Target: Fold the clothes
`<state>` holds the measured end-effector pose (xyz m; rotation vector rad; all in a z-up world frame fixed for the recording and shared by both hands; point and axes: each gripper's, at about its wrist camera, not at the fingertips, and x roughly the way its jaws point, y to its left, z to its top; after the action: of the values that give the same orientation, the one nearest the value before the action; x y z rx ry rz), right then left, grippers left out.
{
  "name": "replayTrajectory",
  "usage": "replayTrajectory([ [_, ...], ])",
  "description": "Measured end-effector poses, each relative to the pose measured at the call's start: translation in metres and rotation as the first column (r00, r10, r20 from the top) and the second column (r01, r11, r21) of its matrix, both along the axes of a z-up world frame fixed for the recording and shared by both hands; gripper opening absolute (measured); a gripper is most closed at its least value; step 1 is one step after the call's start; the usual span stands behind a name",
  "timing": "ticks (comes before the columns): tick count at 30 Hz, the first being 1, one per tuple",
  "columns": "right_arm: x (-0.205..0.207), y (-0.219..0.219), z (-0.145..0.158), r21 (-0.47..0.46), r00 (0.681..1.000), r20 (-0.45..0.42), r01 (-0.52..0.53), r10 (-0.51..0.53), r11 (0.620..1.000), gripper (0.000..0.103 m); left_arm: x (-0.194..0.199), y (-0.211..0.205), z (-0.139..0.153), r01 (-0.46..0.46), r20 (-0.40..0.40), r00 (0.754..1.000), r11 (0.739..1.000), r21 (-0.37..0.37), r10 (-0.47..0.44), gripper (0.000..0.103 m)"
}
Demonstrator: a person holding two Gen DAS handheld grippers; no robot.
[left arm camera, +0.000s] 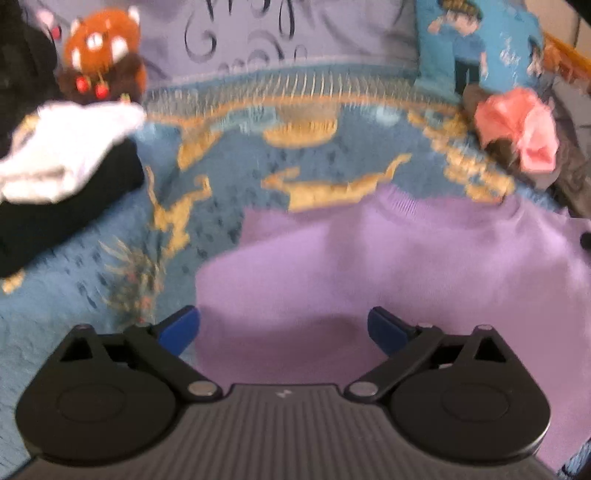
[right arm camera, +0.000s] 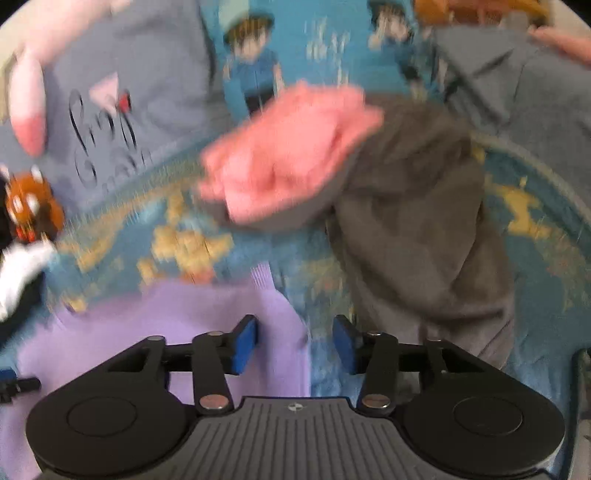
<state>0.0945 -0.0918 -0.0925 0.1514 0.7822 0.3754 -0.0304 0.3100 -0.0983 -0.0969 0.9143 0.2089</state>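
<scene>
A lilac knit top [left arm camera: 388, 266] lies spread on a blue bedspread with gold patterns [left arm camera: 229, 155]. My left gripper [left arm camera: 283, 330] hovers over its near part, wide open, nothing between the blue pads. In the right wrist view the same lilac top [right arm camera: 155, 325] fills the lower left, its right edge running between the pads. My right gripper [right arm camera: 294, 345] is open over that edge and the bedspread [right arm camera: 325, 288]. A grey garment [right arm camera: 417, 229] with a pink garment [right arm camera: 288, 158] on it lies just beyond.
A folded stack, white on black [left arm camera: 62, 177], sits at the left, with a brown plush toy [left arm camera: 103, 55] behind it. A blue cartoon-print pillow [left arm camera: 476, 48] and a grey-lilac pillow [left arm camera: 280, 33] line the far side. The pink and grey pile [left arm camera: 517, 129] lies right.
</scene>
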Motion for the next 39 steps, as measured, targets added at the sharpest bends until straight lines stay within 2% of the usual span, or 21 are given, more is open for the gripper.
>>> replayTrajectory([
  [4, -0.02, 0.008, 0.025, -0.01, 0.992, 0.112, -0.048, 0.049, 0.999, 0.045, -0.004, -0.006, 0.03, 0.046, 0.099, 0.994, 0.999, -0.028, -0.043, 0.099],
  [7, -0.037, 0.026, 0.028, -0.066, 0.971, 0.177, -0.154, 0.163, 0.986, 0.045, -0.006, -0.03, 0.046, 0.149, 0.155, 0.977, 0.989, 0.002, -0.148, 0.1],
  [9, -0.042, 0.041, 0.02, -0.128, 0.953, 0.181, -0.221, 0.242, 0.967, 0.045, -0.004, -0.049, 0.05, 0.22, 0.155, 0.963, 0.975, 0.032, -0.222, 0.101],
  [11, -0.037, 0.053, 0.005, -0.182, 0.954, 0.141, -0.239, 0.266, 0.954, 0.042, 0.001, -0.065, 0.044, 0.261, 0.121, 0.956, 0.963, 0.066, -0.268, 0.102],
  [14, -0.021, 0.053, -0.02, -0.208, 0.973, 0.05, -0.212, 0.227, 0.955, 0.041, 0.007, -0.074, 0.024, 0.259, 0.042, 0.964, 0.962, 0.081, -0.263, 0.102],
  [16, -0.019, 0.053, -0.024, -0.206, 0.969, 0.045, -0.228, 0.242, 0.952, 0.042, 0.013, -0.067, 0.003, 0.214, -0.029, 0.977, 0.975, 0.065, -0.213, 0.102],
  [18, -0.02, 0.054, -0.024, -0.212, 0.963, 0.053, -0.249, 0.265, 0.945, 0.043, 0.018, -0.053, -0.016, 0.153, -0.087, 0.985, 0.988, 0.009, -0.151, 0.103],
  [20, -0.021, 0.058, -0.019, -0.244, 0.955, 0.042, -0.276, 0.295, 0.93, 0.044, 0.015, -0.037, -0.019, 0.089, -0.074, 0.993, 0.993, -0.074, -0.095, 0.102],
  [22, -0.026, 0.054, -0.009, -0.236, 0.953, 0.06, -0.277, 0.298, 0.932, 0.044, 0.008, -0.034, -0.01, 0.06, -0.06, 0.996, 0.996, -0.065, -0.064, 0.102],
  [25, -0.048, 0.047, 0.006, -0.213, 0.938, 0.104, -0.305, 0.332, 0.928, 0.049, -0.015, -0.042, 0.016, 0.116, 0.005, 0.993, 0.992, -0.043, -0.116, 0.102],
  [27, -0.07, 0.044, 0.015, -0.204, 0.917, 0.135, -0.345, 0.375, 0.916, 0.055, -0.034, -0.051, 0.032, 0.192, 0.04, 0.981, 0.98, -0.045, -0.19, 0.102],
  [29, -0.093, 0.04, 0.024, -0.196, 0.893, 0.167, -0.384, 0.417, 0.902, 0.059, -0.054, -0.063, 0.041, 0.296, 0.048, 0.955, 0.954, -0.039, -0.294, 0.103],
  [31, -0.115, 0.039, 0.029, -0.2, 0.862, 0.188, -0.435, 0.47, 0.878, 0.06, -0.072, -0.08, 0.037, 0.415, 0.022, 0.91, 0.91, -0.014, -0.414, 0.103],
  [33, -0.138, 0.041, 0.025, -0.229, 0.82, 0.179, -0.502, 0.543, 0.834, 0.06, -0.083, -0.096, 0.026, 0.518, -0.018, 0.855, 0.855, 0.015, -0.518, 0.103],
  [35, -0.149, 0.043, 0.018, -0.239, 0.805, 0.152, -0.533, 0.574, 0.811, 0.06, -0.087, -0.106, 0.013, 0.566, -0.058, 0.824, 0.824, 0.021, -0.564, 0.103],
  [36, -0.152, 0.043, 0.013, -0.235, 0.808, 0.129, -0.539, 0.576, 0.809, 0.06, -0.087, -0.106, 0.005, 0.57, -0.076, 0.82, 0.822, 0.011, -0.567, 0.103],
  [39, -0.149, 0.041, -0.005, -0.238, 0.843, 0.036, -0.514, 0.536, 0.824, 0.061, -0.081, -0.103, -0.013, 0.526, -0.133, 0.842, 0.85, -0.018, -0.523, 0.103],
])
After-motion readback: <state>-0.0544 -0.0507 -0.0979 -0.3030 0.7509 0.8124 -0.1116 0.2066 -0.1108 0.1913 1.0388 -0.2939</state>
